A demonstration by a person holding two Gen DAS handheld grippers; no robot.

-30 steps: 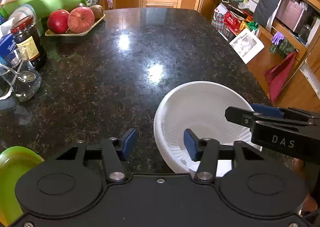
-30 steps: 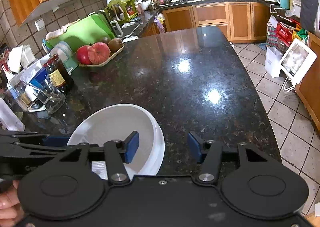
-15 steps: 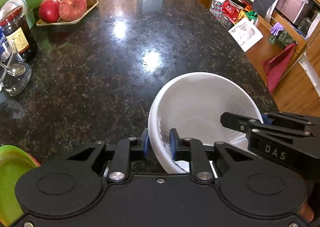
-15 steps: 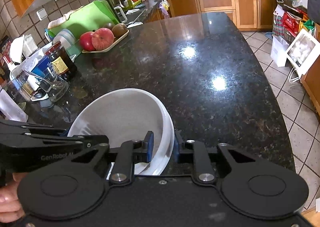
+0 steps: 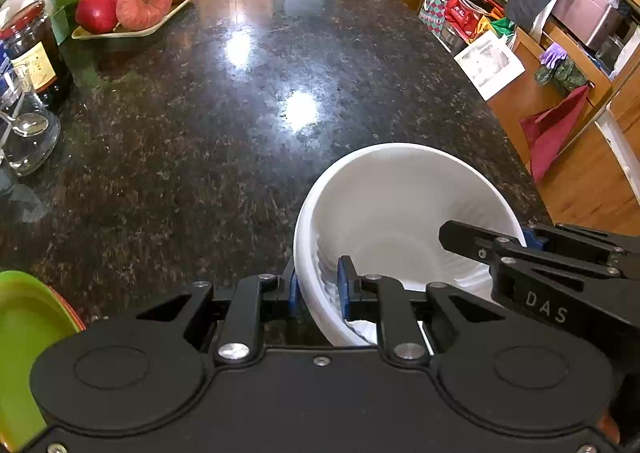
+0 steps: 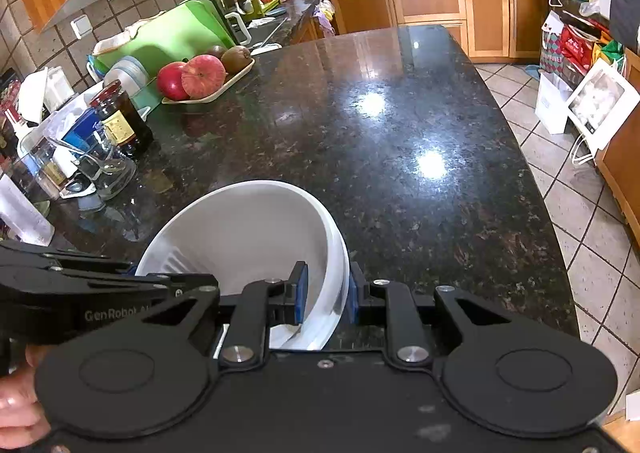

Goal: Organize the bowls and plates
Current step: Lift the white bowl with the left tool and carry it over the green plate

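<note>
A large white bowl point(image 5: 404, 209) is held between both grippers over the near edge of the dark granite counter point(image 5: 240, 101). My left gripper point(image 5: 317, 290) is shut on the bowl's left rim, one pad outside and one inside. My right gripper point(image 6: 325, 295) is shut on the bowl's point(image 6: 248, 229) right rim in the same way. In the left wrist view the right gripper point(image 5: 532, 241) shows at the bowl's far right. A green plate point(image 5: 24, 333) lies at the lower left, with an orange edge beneath it.
On the counter's left side stand a tray of apples and kiwis point(image 6: 200, 77), a dark jar with a red lid point(image 6: 120, 117), a glass jar point(image 6: 108, 165) and a green cutting board point(image 6: 168, 37). The counter's right edge drops to a tiled floor point(image 6: 580, 253).
Both grippers went from open beside the bowl to shut on its opposite rims. The bowl now sits tilted and appears slightly raised in both views.
</note>
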